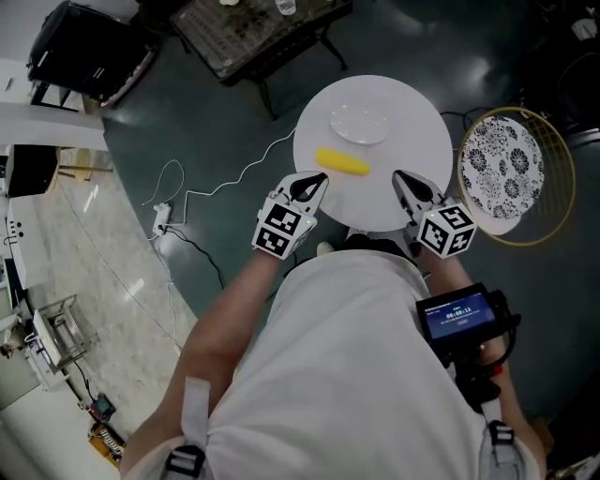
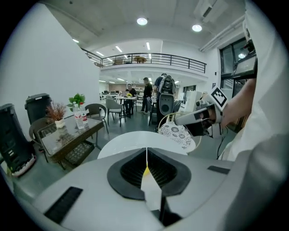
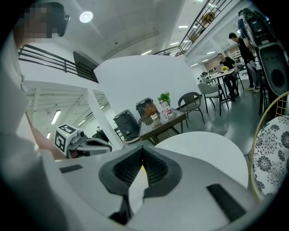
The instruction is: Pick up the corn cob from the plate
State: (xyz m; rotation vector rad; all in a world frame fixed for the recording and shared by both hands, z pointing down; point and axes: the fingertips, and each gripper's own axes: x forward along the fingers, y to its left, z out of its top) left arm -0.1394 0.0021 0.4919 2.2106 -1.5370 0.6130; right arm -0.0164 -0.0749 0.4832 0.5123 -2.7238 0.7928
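A yellow corn cob (image 1: 342, 162) lies on the round white table (image 1: 412, 141), just in front of a clear glass plate (image 1: 360, 123) and not on it. My left gripper (image 1: 322, 179) hovers at the cob's near left end, its jaws shut with nothing held. My right gripper (image 1: 397, 176) is to the cob's right, apart from it, jaws also together and empty. In the left gripper view the shut left gripper (image 2: 146, 151) shows a yellow sliver of the cob (image 2: 146, 170) behind its jaws. The right gripper (image 3: 143, 152) shows the same sliver (image 3: 142, 168).
A round patterned seat in a gold wire frame (image 1: 502, 169) stands right of the table. A glass-topped low table (image 1: 253, 28) is beyond it, with bottles and plants (image 2: 77, 113). A white cable (image 1: 216, 187) runs over the dark floor at left. People stand far off (image 2: 146, 92).
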